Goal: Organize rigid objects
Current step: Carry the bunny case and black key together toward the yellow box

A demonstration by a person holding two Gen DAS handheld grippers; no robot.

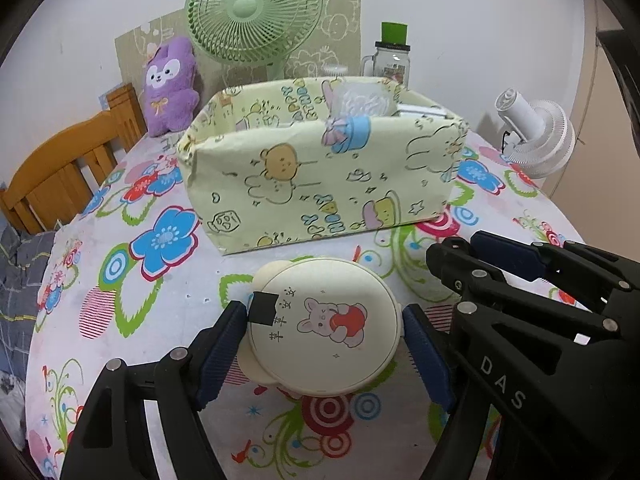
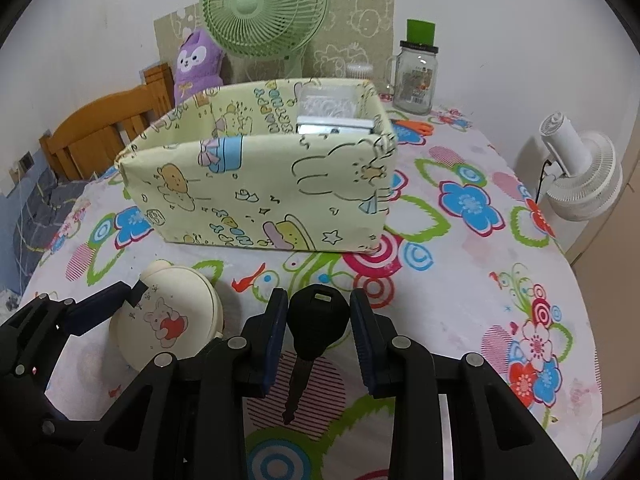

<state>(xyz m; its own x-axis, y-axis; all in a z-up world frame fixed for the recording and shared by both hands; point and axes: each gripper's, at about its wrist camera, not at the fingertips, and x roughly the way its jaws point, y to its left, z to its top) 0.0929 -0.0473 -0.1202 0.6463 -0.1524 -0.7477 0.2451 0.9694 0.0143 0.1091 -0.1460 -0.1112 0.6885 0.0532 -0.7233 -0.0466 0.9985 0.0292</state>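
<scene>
Holding one item apiece, both grippers sit low over the flowered tablecloth, just short of the yellow fabric storage box that stands in the middle of the table. The left gripper has its jaws part-way apart and closed on a round cream case with a cartoon rabbit on the lid; the blue pads press its left and right edges, and the case looks lifted clear of the cloth, though its underside is hidden. The right gripper is clamped nearly as tight as it goes on the black head of a key — the metal blade hangs down between the fingers toward the camera.

My reading is that this is the carry step: both things are picked up and neither is yet in the box. The box already holds a clear plastic container and a flat silver item at its right end (the rest of its floor cannot be seen from here), so the left portion looks like the freer place.

Next, each hand needs to rise above the near wall of the box, travel forward over the rim, then lower and let go inside. The walls are soft fabric, so a case dragged across the rim could fold it inward. The two grippers are close beside each other — going one at a time would probably avoid a knock. The green fan and glass jar behind the box stand well clear of that path.
</scene>
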